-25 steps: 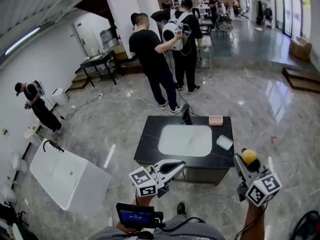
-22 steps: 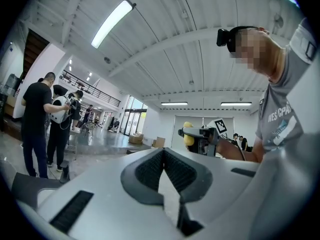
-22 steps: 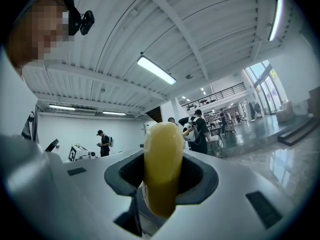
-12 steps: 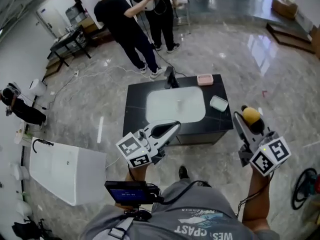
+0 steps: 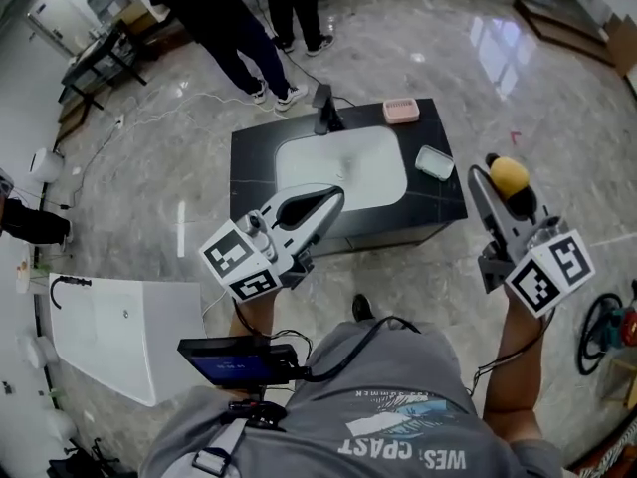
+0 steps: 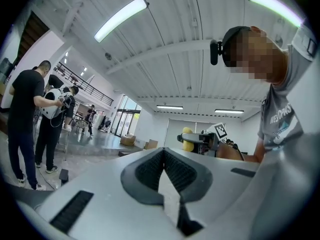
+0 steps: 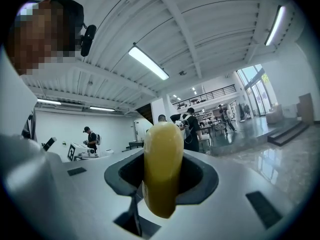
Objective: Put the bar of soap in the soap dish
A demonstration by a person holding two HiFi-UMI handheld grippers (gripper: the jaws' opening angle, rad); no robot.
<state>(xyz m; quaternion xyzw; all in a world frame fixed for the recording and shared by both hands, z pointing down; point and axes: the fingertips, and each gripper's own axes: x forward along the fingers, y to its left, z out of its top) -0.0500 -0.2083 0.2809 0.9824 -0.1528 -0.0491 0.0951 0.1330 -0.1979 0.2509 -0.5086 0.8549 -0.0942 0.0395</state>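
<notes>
- Since the earlier frames the black counter has climbed toward the top of the head view, and both of your grippers now sit closer to its near edge.
- Your right gripper is clamped on the yellow bar of soap. In the right gripper view the bar of soap stands on end between the jaws and projects past their tips.
- Your left gripper has its jaws together on nothing, as the left gripper view confirms. It lies over the counter's front edge, below the white sink.
- Two candidate dishes rest on the counter: a pale dish at its right edge and a pink dish at its far edge, right of the faucet. Which one the task means cannot be told.
- Both dishes lie up and left of the soap, and the pale dish is much the nearer.
- Judgement: your right gripper has the short reach, so carry leftward and lay the bar flat.
</notes>
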